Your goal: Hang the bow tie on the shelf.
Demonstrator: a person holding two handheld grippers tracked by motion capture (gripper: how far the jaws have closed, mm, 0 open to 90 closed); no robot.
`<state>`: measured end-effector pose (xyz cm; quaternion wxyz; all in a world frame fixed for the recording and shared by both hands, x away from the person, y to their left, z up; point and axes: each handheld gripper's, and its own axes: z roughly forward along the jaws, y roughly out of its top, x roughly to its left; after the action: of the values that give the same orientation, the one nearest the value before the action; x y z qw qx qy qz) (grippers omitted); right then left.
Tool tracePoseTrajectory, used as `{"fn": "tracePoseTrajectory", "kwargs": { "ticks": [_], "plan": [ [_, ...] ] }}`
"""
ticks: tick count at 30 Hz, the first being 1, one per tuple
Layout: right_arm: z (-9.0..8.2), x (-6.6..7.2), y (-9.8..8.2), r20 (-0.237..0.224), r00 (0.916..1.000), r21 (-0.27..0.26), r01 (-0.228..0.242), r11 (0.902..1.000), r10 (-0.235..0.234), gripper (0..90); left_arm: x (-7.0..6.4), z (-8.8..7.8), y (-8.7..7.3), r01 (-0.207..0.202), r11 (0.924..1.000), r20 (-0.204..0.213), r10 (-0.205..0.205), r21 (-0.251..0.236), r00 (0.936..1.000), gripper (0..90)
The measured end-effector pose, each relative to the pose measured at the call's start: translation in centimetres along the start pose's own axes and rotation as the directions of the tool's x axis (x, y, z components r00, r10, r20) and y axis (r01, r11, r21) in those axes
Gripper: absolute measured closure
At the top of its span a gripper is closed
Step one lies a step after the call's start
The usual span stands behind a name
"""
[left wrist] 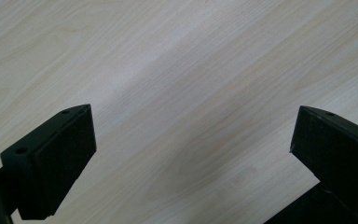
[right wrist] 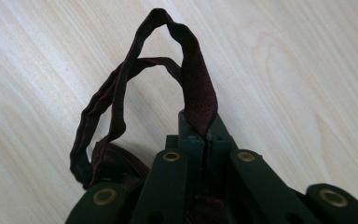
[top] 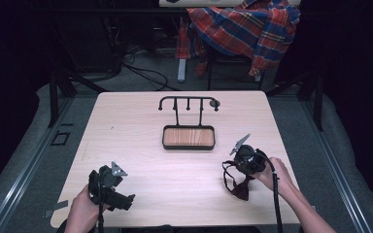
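Pale wood-grain table [top: 141, 141] under a dark room, with a plaid shirt [top: 245, 29] draped over a chair behind it. At the far middle of the table sits a black rack with hooks [top: 188, 103] rising over its wooden tray [top: 188, 137], nothing hanging on it. Down at the near left, the left gripper [left wrist: 191, 154] hovers over bare table, jaws spread wide with nothing between them. Over on the right, the right gripper [right wrist: 204, 135] has its jaws pinched tight on the strap of a dark maroon bow tie [right wrist: 121, 107], and in the high view the bow tie [top: 240, 187] droops to the tabletop just beside that hand. It looks light and utterly limp: the strap loops and sags freely, so the strap loop seems the sensible place to grip, since that loop is likely what would slip over a hook.
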<state>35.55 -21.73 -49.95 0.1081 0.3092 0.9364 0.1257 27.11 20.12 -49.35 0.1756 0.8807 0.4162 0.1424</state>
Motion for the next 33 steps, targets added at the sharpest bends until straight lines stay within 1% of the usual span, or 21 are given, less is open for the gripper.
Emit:
{"fn": "tracePoseTrajectory", "kwargs": {
  "ticks": [1, 2, 3, 4, 5, 13, 14, 16, 17, 19, 21, 24, 25, 27, 29, 33],
  "plan": [
    [-0.1, 0.0, 0.0, 0.007, 1.0, -0.008, -0.002, 1.0, 0.002, 89.0, 0.0, 0.0, 0.0, 0.001, 1.0, 0.0, -0.001, -0.001, 1.0, 0.1],
    [-0.4, 0.0, 0.0, 0.015, 0.9999, -0.001, 0.0, 1.0, 0.0, 89.0, 0.0, 0.0, 0.0, 0.001, 1.0, 0.001, -0.001, 0.0, 1.0, 0.1],
    [-0.8, -0.1, 0.0, 0.017, 0.9998, -0.015, -0.01, 0.9998, 0.01, 89.0, 0.0, 0.0, 0.0, 0.001, 1.0, 0.0, -0.001, -0.001, 1.0, 0.1],
    [-0.8, -0.1, 0.0, 0.017, 0.9998, -0.015, -0.01, 0.9998, 0.01, 89.0, 0.0, 0.0, 0.0, 0.001, 1.0, 0.0, -0.001, -0.001, 1.0, 0.1],
    [-1.0, -0.3, 0.0, 0.015, 0.9997, -0.032, -0.017, 0.9993, 0.018, 89.0, 0.0, 0.0, 0.0, 0.001, 1.0, 0.0, -0.001, -0.001, 1.0, 0.1],
    [-1.8, -0.5, 0.3, 0.031, 0.999, -0.06, -0.031, 0.9977, 0.033, 89.0, 0.1, 0.0, 0.0, 0.0, 1.0, 0.0, 0.0, 0.001, 1.0, 0.1],
    [-1.8, -0.5, 0.4, 0.026, 0.9986, -0.081, -0.043, 0.9958, 0.046, 89.0, 0.1, 0.0, 0.0, 0.001, 1.0, 0.001, -0.001, 0.0, 1.0, 0.1],
    [-2.2, -0.6, 0.6, 0.034, 0.9989, -0.071, -0.03, 0.997, 0.032, 89.0, 0.1, 0.0, -0.1, 0.001, 1.0, 0.001, -0.001, 0.0, 1.0, 0.1],
    [-2.2, -0.5, 0.7, 0.031, 0.9988, -0.082, -0.035, 0.996, 0.038, 89.0, 0.1, 0.0, -0.1, 0.002, 1.0, 0.001, -0.002, 0.001, 1.0, 0.1],
    [-2.6, -0.6, 0.9, 0.032, 0.9992, -0.077, -0.021, 0.9969, 0.023, 89.0, 0.1, -0.1, 0.0, 0.001, 1.0, 0.0, -0.001, 0.0, 1.0, 0.1],
    [-3.0, -0.6, 1.2, 0.037, 0.9989, -0.094, -0.024, 0.9953, 0.027, 89.0, 0.0, 0.0, 0.0, 0.0, 1.0, -0.002, 0.0, -0.001, 1.0, 0.1],
    [-3.3, -0.7, 1.4, 0.035, 0.999, -0.103, -0.026, 0.9943, 0.029, 89.0, 0.0, -0.1, 0.0, 0.002, 1.0, -0.001, -0.002, -0.003, 1.0, 0.1],
    [-3.3, -0.7, 1.5, 0.032, 0.9988, -0.12, -0.034, 0.9922, 0.038, 89.0, 0.1, -0.1, 0.0, 0.002, 1.0, -0.001, -0.002, -0.001, 1.0, 0.1],
    [-3.6, -0.9, 1.8, 0.037, 0.9987, -0.119, -0.029, 0.9925, 0.033, 89.0, 0.1, 0.0, 0.0, 0.002, 1.0, 0.0, -0.002, -0.001, 1.0, 0.1],
    [-3.6, -0.9, 2.0, 0.036, 0.9985, -0.126, -0.036, 0.9913, 0.041, 89.0, 0.1, 0.0, 0.0, 0.003, 1.0, 0.001, -0.003, -0.001, 1.0, 0.1],
    [-3.9, -1.1, 2.6, 0.035, 0.9988, -0.134, -0.031, 0.9906, 0.036, 89.0, 0.1, -0.1, 0.0, 0.003, 1.0, 0.0, -0.003, -0.001, 1.0, 0.1]
  ]
}}
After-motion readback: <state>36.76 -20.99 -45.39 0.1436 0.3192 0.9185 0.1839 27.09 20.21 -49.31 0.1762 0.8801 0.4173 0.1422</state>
